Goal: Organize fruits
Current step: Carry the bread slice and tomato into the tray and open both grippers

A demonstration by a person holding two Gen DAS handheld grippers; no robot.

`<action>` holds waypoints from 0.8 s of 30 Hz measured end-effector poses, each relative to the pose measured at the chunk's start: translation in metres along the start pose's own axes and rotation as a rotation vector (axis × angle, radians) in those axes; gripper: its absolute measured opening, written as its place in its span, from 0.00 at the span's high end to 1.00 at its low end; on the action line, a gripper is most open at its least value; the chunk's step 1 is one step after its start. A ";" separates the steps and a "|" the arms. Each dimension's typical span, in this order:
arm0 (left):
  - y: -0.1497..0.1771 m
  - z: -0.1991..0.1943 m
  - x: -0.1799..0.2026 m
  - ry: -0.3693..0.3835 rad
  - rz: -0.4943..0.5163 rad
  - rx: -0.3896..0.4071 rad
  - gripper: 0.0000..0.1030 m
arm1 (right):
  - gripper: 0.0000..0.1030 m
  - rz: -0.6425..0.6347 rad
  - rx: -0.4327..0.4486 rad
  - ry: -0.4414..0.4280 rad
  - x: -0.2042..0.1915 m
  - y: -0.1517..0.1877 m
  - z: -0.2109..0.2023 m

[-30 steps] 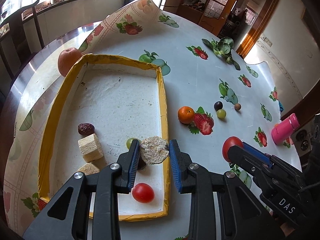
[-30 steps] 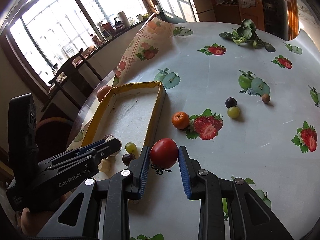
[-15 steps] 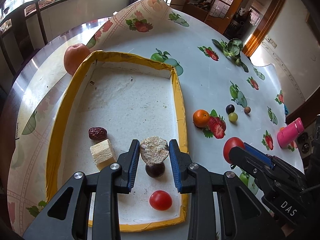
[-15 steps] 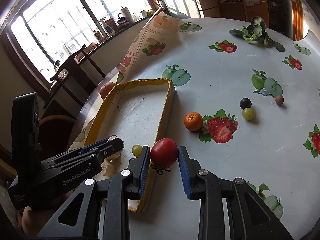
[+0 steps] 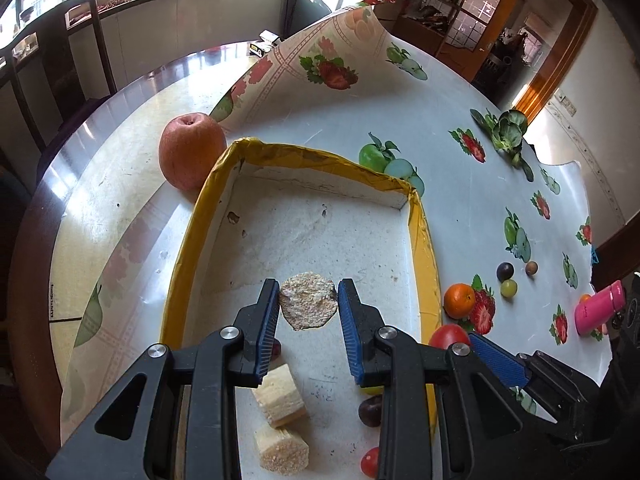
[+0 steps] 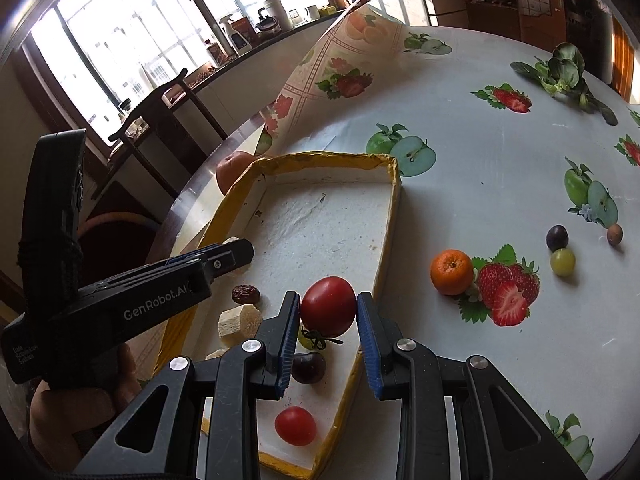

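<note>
My left gripper [image 5: 308, 298] is shut on a pale, rough round slice [image 5: 307, 312], held over the middle of the white tray with a yellow rim [image 5: 312, 158]. Over the tray's right side, my right gripper [image 6: 328, 314] is shut on a red tomato [image 6: 327, 298]. Lying in the tray are two pale chunks [image 5: 280, 396], a red date [image 6: 245, 294], a dark cherry [image 6: 308, 367], a small tomato [image 6: 295, 426] and a green grape partly hidden behind the held tomato.
An apple [image 5: 191, 150] rests against the tray's far left corner. To the right of the tray lie an orange [image 6: 451, 272], a dark grape [image 6: 557, 237], a green grape [image 6: 562, 262] and a brown ball [image 6: 614, 234]. A pink bottle [image 5: 600, 307] lies far right. The tablecloth corner is folded up behind.
Both grippers have moved forward over the tray, carrying the slice and the tomato. The fruit lying in the tray has slipped back under the jaws. Neither grip has changed.
</note>
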State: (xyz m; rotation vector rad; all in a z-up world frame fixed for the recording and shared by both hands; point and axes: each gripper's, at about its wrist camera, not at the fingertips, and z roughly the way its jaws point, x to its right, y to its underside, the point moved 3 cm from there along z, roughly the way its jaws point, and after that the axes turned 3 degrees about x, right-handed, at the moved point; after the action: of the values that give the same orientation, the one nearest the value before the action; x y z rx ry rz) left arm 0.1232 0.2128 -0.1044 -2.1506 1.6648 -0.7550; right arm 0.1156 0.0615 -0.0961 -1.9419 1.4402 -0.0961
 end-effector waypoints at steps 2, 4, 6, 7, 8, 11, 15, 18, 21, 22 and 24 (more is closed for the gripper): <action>-0.006 0.008 -0.004 -0.010 0.000 -0.008 0.73 | 0.72 -0.016 -0.011 0.001 -0.006 -0.004 0.012; -0.008 0.016 -0.006 -0.020 0.005 -0.017 0.73 | 0.72 -0.033 -0.027 0.008 -0.011 -0.007 0.025; -0.008 0.025 -0.007 -0.029 0.012 -0.033 0.73 | 0.72 -0.044 -0.040 0.010 -0.013 -0.009 0.036; -0.007 0.028 -0.008 -0.032 0.012 -0.041 0.73 | 0.72 -0.050 -0.048 0.016 -0.014 -0.009 0.042; -0.006 0.032 -0.009 -0.036 0.010 -0.045 0.73 | 0.72 -0.057 -0.055 0.023 -0.015 -0.009 0.047; -0.005 0.040 -0.014 -0.040 -0.008 -0.060 0.73 | 0.72 -0.072 -0.076 0.029 -0.015 -0.008 0.059; -0.005 0.051 -0.017 -0.049 -0.006 -0.077 0.73 | 0.72 -0.083 -0.092 0.044 -0.013 -0.005 0.068; -0.002 0.057 -0.017 -0.056 -0.002 -0.096 0.73 | 0.72 -0.080 -0.107 0.045 -0.011 -0.003 0.075; 0.002 0.063 -0.016 -0.060 -0.002 -0.120 0.73 | 0.71 -0.087 -0.116 0.043 -0.011 -0.001 0.079; 0.003 0.064 -0.015 -0.066 0.003 -0.125 0.73 | 0.70 -0.091 -0.116 0.040 -0.012 -0.001 0.080; 0.005 0.062 -0.012 -0.084 0.020 -0.125 0.73 | 0.69 -0.101 -0.122 0.041 -0.014 0.000 0.081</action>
State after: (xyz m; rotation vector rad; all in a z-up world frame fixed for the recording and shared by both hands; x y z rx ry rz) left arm 0.1535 0.2193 -0.1599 -2.2132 1.7289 -0.5604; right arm 0.1468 0.1131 -0.1520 -2.1229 1.4033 -0.0970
